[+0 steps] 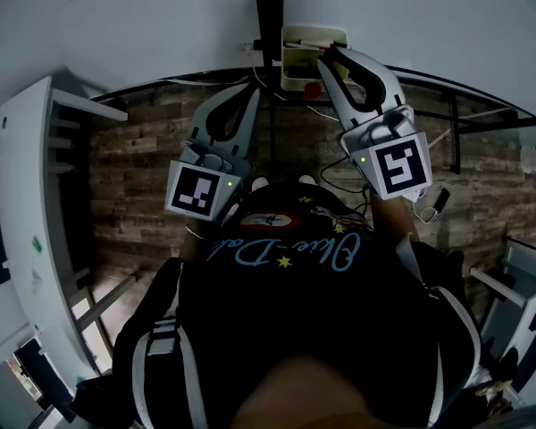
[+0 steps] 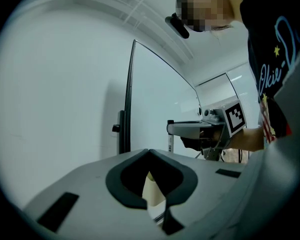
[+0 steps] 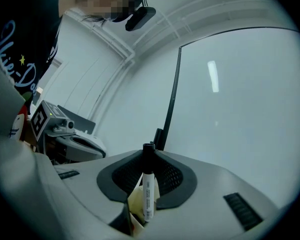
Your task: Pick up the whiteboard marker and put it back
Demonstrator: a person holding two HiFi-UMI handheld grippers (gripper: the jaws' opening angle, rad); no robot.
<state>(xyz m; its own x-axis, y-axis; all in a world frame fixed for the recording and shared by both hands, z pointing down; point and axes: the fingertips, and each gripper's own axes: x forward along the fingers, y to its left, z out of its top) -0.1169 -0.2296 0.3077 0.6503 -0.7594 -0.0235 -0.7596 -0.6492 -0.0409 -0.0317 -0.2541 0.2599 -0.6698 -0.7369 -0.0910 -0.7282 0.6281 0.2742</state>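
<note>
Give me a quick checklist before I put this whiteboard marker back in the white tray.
1. Marker gripped: ok. The marker stands upright, clamped in the right claw.
2. Cap on: ok. Its black cap sits at the top end.
3. Left claw out of the way: ok. It is shut, empty and held off to the side.
4. Tray close by: ok. In the head view the white tray lies right at the right claw's tip.
5. Free room in the tray: cannot tell. Its inside does not show clearly.

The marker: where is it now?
In the right gripper view, the marker stands upright between the right gripper's shut jaws, in front of the whiteboard.
</note>
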